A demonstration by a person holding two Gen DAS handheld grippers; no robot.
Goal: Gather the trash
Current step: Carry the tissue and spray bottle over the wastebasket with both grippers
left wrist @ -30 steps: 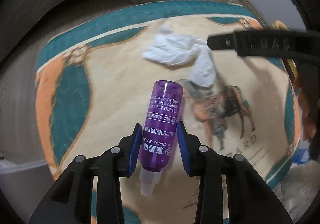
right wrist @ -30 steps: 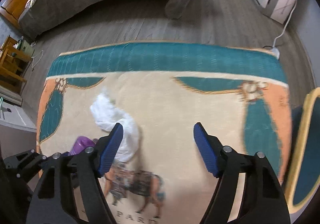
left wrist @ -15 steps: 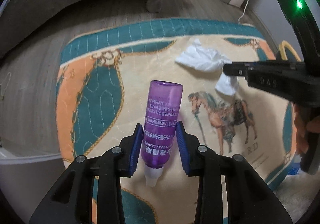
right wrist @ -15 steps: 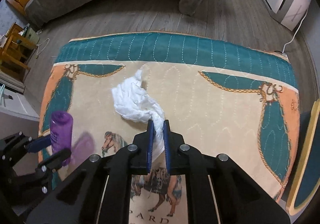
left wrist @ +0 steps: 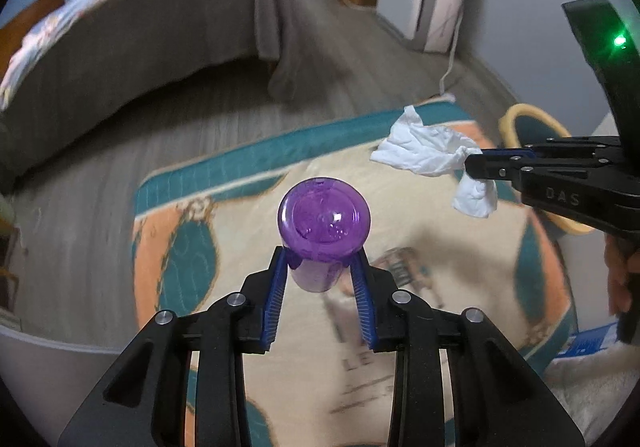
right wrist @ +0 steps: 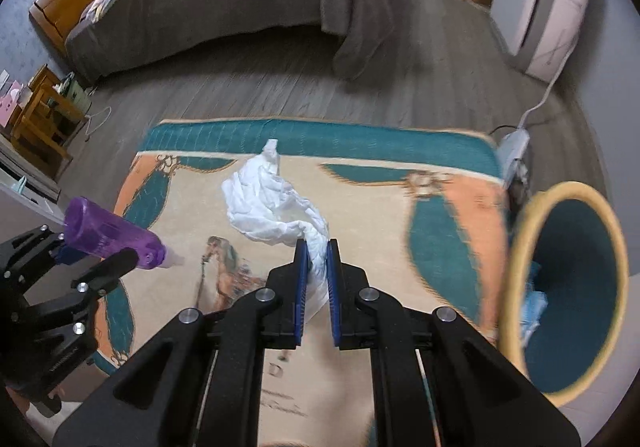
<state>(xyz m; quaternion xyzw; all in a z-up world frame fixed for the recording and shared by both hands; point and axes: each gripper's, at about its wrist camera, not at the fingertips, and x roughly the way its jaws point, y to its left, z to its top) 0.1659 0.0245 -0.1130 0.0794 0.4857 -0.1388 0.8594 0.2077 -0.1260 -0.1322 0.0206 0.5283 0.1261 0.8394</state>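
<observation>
Above the rug with the horse on it, we are holding two bits of trash up in the air. Our left gripper is pinching the purple bottle between its blue pads, with the fat end sticking out past the tips. Our right gripper is squeezing the white tissue, and most of the tissue is hanging loose in front of the tips. We are judging that the next job is to carry both things to the basket with the yellow rim, which is sitting just past the right side of the rug (something pale is already lying inside it). To do this well, we are keeping both squeezes tight, because the bottle is smooth and round and could slip out, and the tissue is only caught by one thin twist. We are thinking it is best to go slowly and keep the two grippers apart so they are not bumping. We are planning to get each one right over the basket's mouth before letting go.
</observation>
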